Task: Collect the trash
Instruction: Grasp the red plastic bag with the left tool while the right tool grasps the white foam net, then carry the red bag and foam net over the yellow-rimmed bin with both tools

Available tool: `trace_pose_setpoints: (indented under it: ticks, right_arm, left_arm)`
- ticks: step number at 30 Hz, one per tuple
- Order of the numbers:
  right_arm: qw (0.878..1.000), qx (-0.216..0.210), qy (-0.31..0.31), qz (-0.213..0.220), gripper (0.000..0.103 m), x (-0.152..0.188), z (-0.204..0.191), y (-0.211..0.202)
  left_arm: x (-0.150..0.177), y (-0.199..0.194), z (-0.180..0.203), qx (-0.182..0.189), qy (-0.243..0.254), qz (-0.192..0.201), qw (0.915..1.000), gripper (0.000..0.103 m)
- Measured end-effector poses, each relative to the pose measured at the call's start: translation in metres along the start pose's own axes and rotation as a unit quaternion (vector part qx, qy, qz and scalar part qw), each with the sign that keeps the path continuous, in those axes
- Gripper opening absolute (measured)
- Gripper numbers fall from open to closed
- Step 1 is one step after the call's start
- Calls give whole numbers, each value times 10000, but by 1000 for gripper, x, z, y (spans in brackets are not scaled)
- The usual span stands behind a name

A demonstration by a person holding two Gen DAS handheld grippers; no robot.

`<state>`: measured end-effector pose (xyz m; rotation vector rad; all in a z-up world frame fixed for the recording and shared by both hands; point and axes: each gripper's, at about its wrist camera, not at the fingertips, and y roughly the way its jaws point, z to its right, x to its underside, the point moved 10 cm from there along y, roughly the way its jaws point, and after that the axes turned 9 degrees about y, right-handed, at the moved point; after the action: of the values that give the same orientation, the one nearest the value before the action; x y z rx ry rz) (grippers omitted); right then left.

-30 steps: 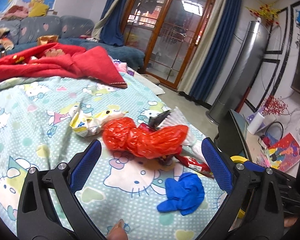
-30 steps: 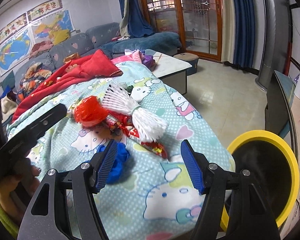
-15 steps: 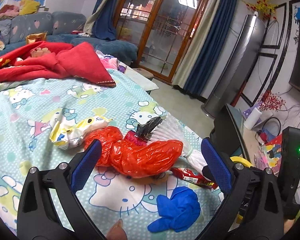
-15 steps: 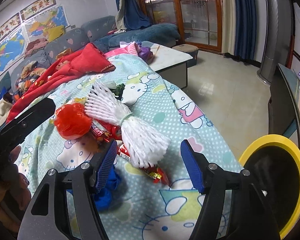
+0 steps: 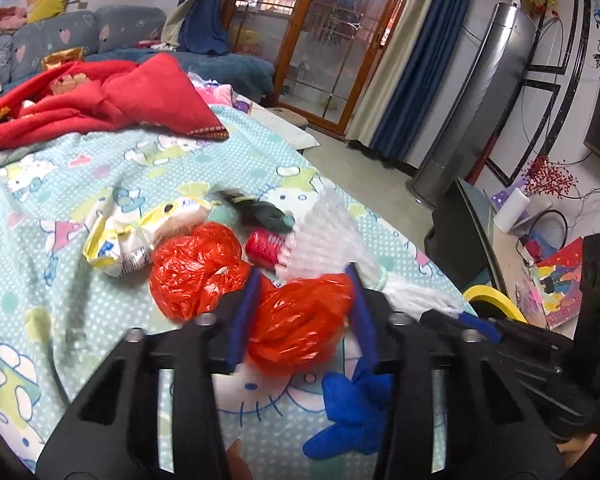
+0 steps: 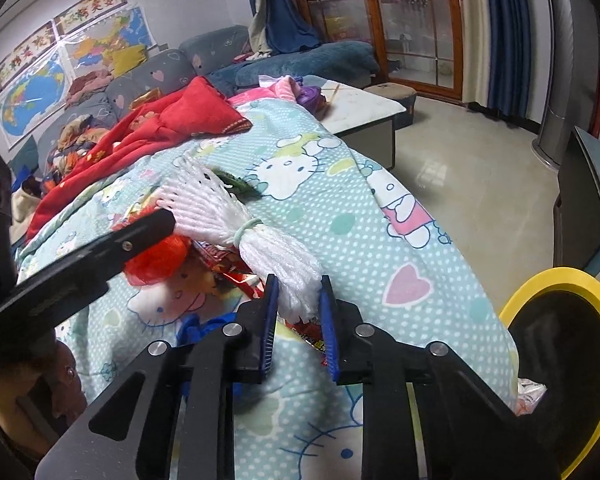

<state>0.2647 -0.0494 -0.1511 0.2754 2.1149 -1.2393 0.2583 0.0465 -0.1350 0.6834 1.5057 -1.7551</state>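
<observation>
A crumpled red plastic bag lies on the bed between the blue pads of the left gripper, whose jaws have just been closing and now press into it from both sides. The bag's other lobe bulges out past the left pad. Just beyond the fingertips sit a red wrapper roll and a dark crumpled scrap, with a yellow-and-white snack bag further left. Below the right finger lies a blue glove.

The right gripper has likewise just been closing; its jaws stand narrow, pinching the near end of a white foam net sleeve tied at its middle with a green band. Under its fingers lies a red snack wrapper. To its right, off the bed's edge, stands a yellow-rimmed bin.
</observation>
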Motion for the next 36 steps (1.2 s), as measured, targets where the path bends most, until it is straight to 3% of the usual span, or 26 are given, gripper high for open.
trace_pose_setpoints:
  ticks: [2,8,22,36]
  right_arm:
    - [10000,-56,-23,16,19,1,-3,-4]
    - [9999,-153,-64,15,19,6,-10,-14]
    - [9993,-334,-165,55,18,17,-30,-36]
    - [9996,-216,9,199,18,12,-24,-52]
  left_arm:
    - [5,-1,1,77,-25,-56,10000,18]
    - [18,-8,1,352,-183,-153,9991,7]
    - [26,-53,-17,610,-495,47,9969,5]
    - [2,-97,-11,799,-491,549,9941,4]
